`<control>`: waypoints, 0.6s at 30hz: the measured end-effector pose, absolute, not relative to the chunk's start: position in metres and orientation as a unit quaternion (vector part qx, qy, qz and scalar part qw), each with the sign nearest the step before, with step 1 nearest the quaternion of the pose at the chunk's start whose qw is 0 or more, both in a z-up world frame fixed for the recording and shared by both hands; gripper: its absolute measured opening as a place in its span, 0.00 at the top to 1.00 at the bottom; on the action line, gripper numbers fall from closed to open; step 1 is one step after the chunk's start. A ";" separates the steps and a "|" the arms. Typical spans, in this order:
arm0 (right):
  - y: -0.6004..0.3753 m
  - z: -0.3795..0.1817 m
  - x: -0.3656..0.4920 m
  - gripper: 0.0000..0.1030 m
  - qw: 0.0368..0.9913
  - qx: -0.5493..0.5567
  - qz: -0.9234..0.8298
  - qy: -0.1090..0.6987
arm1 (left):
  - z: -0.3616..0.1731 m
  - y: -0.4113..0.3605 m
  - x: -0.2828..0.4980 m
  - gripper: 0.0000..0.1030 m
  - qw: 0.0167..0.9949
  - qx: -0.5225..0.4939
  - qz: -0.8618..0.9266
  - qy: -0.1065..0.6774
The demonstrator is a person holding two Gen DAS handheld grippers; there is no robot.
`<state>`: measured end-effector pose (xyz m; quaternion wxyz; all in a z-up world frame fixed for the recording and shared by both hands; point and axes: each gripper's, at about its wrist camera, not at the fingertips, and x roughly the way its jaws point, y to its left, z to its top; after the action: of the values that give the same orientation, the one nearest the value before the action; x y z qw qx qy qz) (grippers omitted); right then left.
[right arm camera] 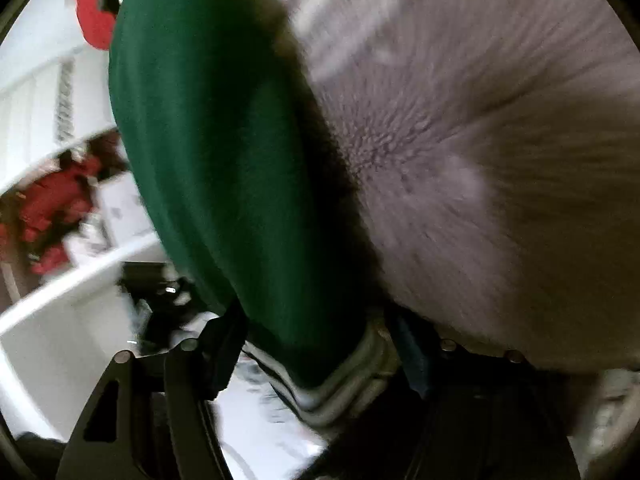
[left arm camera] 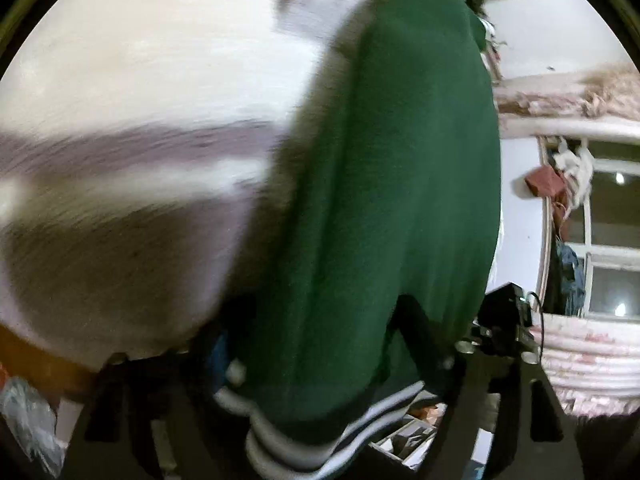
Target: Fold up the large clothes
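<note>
Big fuzzy white blanket (left arm camera: 132, 80) fills much of both views, blurry. Green jacket (left arm camera: 400, 200) hangs down over it, striped grey-white hem (left arm camera: 280, 444) at bottom. Left gripper (left arm camera: 316, 364) has jaws wide apart, jacket cloth between them; pads look off cloth. Right gripper (right arm camera: 316, 348) same: jaws wide apart, hem between, no squeeze seen. No words to read. Only left view shows window (left arm camera: 608, 240). Only right view shows red cloth (right arm camera: 94, 4).
</note>
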<state>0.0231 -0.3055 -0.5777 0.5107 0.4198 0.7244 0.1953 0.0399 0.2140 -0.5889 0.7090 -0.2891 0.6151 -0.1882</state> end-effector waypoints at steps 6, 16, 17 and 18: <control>-0.273 -0.594 0.013 0.19 0.499 0.470 0.217 0.695 | -0.578 0.211 0.031 0.26 0.731 -0.283 -0.205 0.586; -0.268 -0.534 -0.004 0.69 0.506 0.479 0.206 0.687 | -0.513 0.198 0.025 0.84 0.734 -0.310 -0.211 0.566; -0.268 -0.523 -0.003 0.70 0.508 0.481 0.202 0.686 | -0.504 0.199 0.027 0.84 0.727 -0.325 -0.215 0.565; -0.271 -0.511 -0.001 0.70 0.508 0.486 0.199 0.683 | -0.497 0.197 0.032 0.84 0.722 -0.343 -0.217 0.561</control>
<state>-0.0010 -0.2709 -0.5110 0.5079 0.4861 0.6829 0.1987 0.0317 0.1968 -0.4975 0.7215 -0.3431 0.5608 -0.2173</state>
